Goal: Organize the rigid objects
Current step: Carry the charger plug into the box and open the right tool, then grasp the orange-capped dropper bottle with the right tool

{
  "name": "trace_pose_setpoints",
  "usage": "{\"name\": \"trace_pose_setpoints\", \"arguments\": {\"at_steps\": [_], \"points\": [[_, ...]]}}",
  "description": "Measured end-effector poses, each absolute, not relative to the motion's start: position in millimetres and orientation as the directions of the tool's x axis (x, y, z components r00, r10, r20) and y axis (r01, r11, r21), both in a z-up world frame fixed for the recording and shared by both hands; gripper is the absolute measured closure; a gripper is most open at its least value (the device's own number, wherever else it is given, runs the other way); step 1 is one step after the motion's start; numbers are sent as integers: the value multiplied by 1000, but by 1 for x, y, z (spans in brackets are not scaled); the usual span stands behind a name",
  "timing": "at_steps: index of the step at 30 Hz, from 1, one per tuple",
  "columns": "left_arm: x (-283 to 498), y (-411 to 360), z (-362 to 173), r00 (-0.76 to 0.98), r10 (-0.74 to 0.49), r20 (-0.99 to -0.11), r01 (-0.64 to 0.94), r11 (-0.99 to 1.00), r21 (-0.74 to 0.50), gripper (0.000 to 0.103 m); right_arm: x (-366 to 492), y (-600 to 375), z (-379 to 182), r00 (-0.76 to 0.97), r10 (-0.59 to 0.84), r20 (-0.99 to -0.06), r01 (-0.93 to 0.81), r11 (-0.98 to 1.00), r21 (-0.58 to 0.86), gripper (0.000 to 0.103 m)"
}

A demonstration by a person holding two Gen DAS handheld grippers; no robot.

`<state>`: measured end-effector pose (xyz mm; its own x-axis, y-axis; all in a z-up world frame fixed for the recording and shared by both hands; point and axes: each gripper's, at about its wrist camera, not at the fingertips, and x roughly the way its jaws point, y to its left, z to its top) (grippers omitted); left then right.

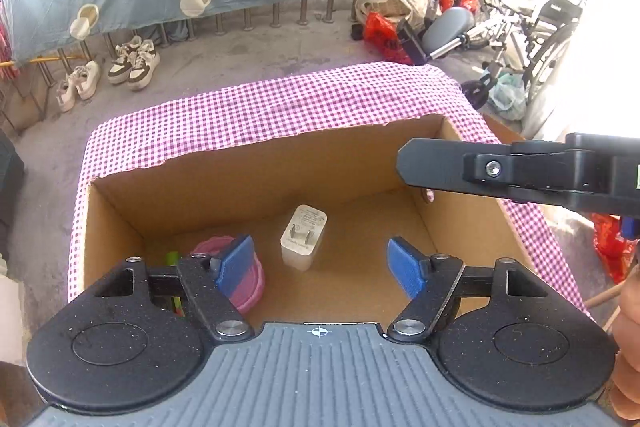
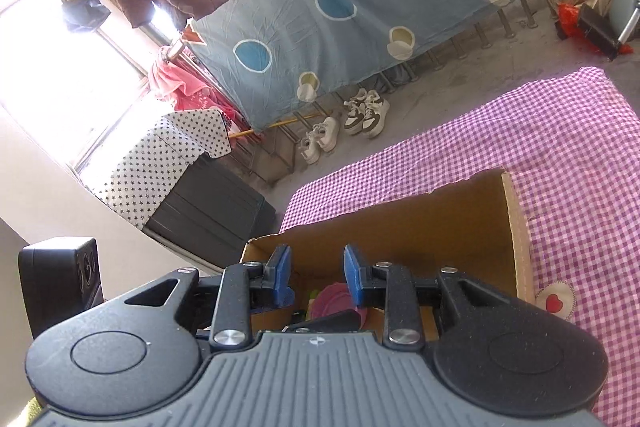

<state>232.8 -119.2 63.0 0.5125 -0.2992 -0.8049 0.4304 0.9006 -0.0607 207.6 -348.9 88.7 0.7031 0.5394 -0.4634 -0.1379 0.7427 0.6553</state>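
Hovering above the open cardboard box [image 1: 240, 187], the left gripper [image 1: 320, 263] has its blue pads spread wide with nothing clamped between them. Directly ahead of the gap, on the box floor, lies a white charger [image 1: 304, 237] with its two prongs facing up; the pads do not touch it. Behind the left pad sits a pink round container [image 1: 250, 283], and further left a green stick-like item [image 1: 173, 259] is partly hidden by the gripper body. The box rests on a purple checked cloth [image 1: 300, 99].

The right gripper [image 2: 316, 277] points over the near edge of the same box [image 2: 400, 223]. Its blue pads stand a narrow gap apart with nothing between them. Below that gap the pink container [image 2: 336, 297] shows inside the box. In the left wrist view, the right gripper's black finger [image 1: 436, 161] reaches in from the right, above the box's far right corner.
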Motion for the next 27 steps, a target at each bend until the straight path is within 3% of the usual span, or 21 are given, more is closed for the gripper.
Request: {"name": "trace_pose_setpoints", "arguments": {"at_steps": [5,7,12,18,27], "points": [[176,-104,92,567,-361,-740,481,875,-58,13,128,-362,110,772,517,-368,-176,732,658,67],[156,-98,96,573,-386,-723,498,865,-67,12,98,-362,112,786,511,-349,-188,734,652,60],[108,-79,92,588,-438,-680,515,851,-103,8,37,-350,112,814,490,-313,-212,751,625,59],[58,-65,58,612,-465,-640,533,840,-101,7,2,-332,98,827,453,-333,-207,796,569,59],[30,-63,-3,644,-441,-625,520,852,-66,11,17,-287,62,755,473,-455,-229,839,494,59]]}}
